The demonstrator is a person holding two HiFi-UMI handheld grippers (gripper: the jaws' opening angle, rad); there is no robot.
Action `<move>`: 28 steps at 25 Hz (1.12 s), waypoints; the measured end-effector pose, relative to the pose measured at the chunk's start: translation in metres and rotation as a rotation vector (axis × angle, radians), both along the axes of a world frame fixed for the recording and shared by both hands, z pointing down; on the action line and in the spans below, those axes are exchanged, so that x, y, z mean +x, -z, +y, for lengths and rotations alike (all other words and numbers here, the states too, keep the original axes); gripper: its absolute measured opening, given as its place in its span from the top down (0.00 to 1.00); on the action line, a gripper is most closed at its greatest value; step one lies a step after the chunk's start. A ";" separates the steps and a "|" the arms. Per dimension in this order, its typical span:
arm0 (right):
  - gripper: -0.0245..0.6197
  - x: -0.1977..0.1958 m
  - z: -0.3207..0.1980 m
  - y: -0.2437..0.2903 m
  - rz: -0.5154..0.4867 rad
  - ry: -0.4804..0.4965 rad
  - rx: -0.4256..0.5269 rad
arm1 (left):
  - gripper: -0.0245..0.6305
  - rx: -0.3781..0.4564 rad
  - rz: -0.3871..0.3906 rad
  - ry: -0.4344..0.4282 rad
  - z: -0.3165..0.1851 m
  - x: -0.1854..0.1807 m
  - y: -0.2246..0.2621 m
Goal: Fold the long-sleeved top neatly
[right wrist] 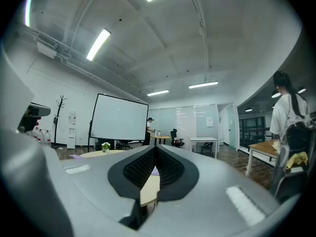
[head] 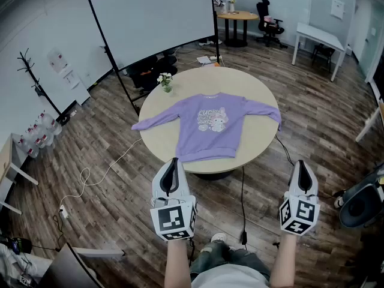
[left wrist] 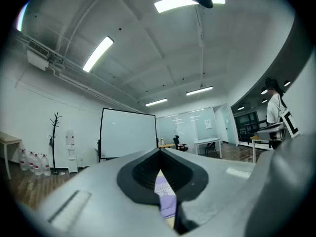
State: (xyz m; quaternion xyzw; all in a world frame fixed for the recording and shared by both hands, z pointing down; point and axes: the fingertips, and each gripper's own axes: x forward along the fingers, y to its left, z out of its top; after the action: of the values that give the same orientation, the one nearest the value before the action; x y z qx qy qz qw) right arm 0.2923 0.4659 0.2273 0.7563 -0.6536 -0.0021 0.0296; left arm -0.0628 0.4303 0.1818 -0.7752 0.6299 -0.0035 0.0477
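A small vase of flowers [head: 165,83] stands near the far left edge of the round table [head: 252,83], and beyond that edge a large white screen [head: 153,23] in a black frame rises from the wood floor [head: 120,215]. Left of the table, a black coat stand [head: 36,86] and a row of water bottles [head: 37,135] stand along the wall. Past the table's far right edge are a second round table [head: 237,17], a black office chair [head: 267,18] and a white desk [head: 318,38].

Bright even light from ceiling strip lights [left wrist: 98,53], fisheye-bent edges, dark corner vignette
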 end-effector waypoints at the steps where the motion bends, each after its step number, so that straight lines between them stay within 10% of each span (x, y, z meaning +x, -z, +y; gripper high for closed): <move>1: 0.93 0.000 -0.001 0.000 0.001 0.000 -0.001 | 0.96 0.000 0.000 0.001 -0.001 0.000 0.000; 20: 0.91 -0.002 -0.038 -0.004 -0.018 -0.012 -0.005 | 0.96 -0.001 -0.001 -0.026 -0.045 0.001 -0.003; 28: 0.59 -0.014 -0.057 -0.005 -0.040 -0.003 0.011 | 0.96 0.007 0.006 -0.084 -0.076 0.005 -0.003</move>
State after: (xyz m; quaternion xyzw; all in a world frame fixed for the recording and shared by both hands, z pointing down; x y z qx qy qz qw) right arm 0.2786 0.4086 0.2321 0.7572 -0.6530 0.0095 0.0122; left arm -0.0582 0.3544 0.1847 -0.8008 0.5970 0.0028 0.0487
